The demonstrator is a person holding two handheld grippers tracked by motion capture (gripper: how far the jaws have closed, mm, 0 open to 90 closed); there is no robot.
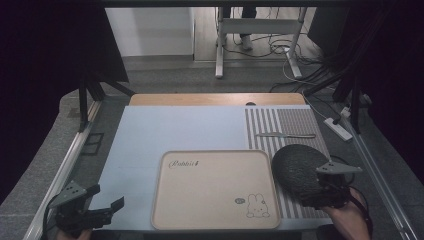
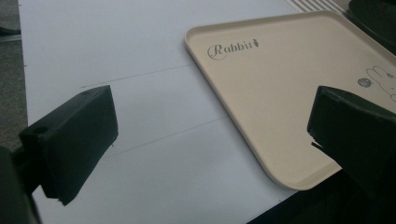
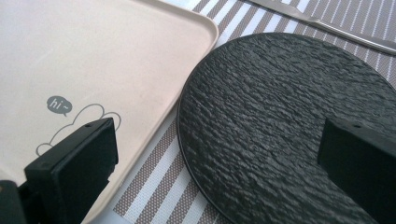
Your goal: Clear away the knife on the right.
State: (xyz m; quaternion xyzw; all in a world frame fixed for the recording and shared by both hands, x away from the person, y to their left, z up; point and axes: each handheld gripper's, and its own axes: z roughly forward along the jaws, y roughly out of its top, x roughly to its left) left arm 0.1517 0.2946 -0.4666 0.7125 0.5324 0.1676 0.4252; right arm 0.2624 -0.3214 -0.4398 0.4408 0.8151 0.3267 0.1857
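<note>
Standing wide apart and empty, the jaws of the right gripper (image 3: 215, 163) straddle the near rim of the black slate plate (image 3: 280, 121), which lies flat just right of the beige tray (image 3: 93, 60); the left gripper (image 1: 85, 207), also open, hovers well away across the tabletop (image 1: 175, 130).

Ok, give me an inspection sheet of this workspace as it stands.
Surface: pale blue mat on a table; striped placemat at its right.
Job's things: black plate flat on the placemat, beside the beige tray; whether they touch is unclear. The tray is bare apart from its print.
Clutter: knife on the placemat beyond the plate.
Grippers: left gripper open at the near left corner, holding nothing; right gripper open over the plate's near edge.
Cables: loose cables on the floor; power strip at right.
Surroundings: desk frame behind; dark curtains at the sides.
</note>
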